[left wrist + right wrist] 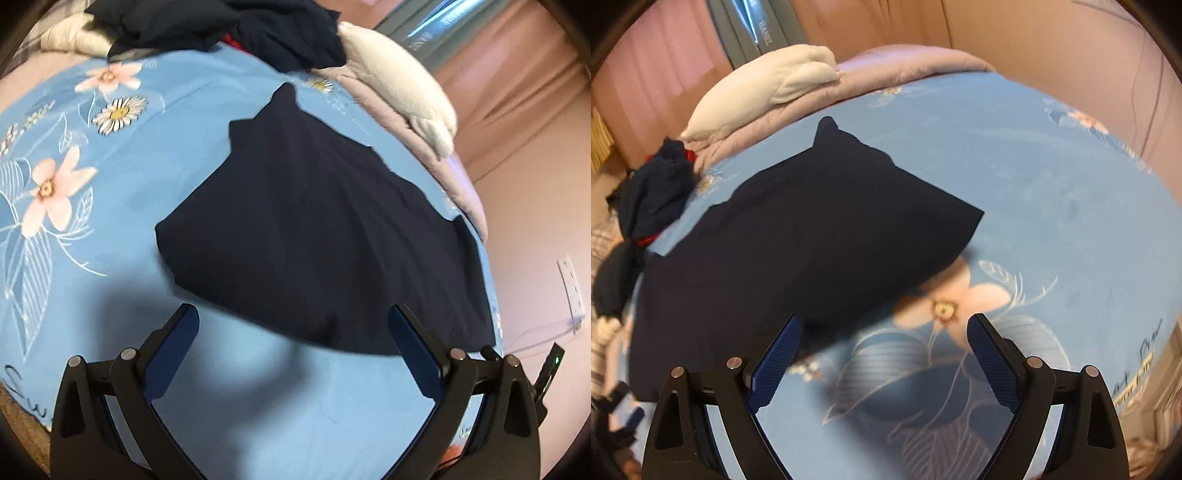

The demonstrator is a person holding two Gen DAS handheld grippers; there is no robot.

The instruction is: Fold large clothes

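Dark navy garment [314, 229] [798, 236] spread flat on the blue floral bedsheet [129, 192] [1052, 192]. Left tongs [293, 325] spread wide, empty, just above its near hem. Right tongs [884, 332] spread wide, empty, over its near edge. Heap of dark clothes [240, 29] [653, 192] beyond, beside a white pillow [399, 88] [761, 92].

floral blue bedsheet [155, 155], white pillow [757, 96], pink curtain [517, 92]

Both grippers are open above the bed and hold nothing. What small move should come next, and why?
Probably lower the left gripper onto the near edge of the navy garment and close. The garment lies flat on the blue sheet, its hem just ahead of the open fingers. The right gripper is also open and empty.
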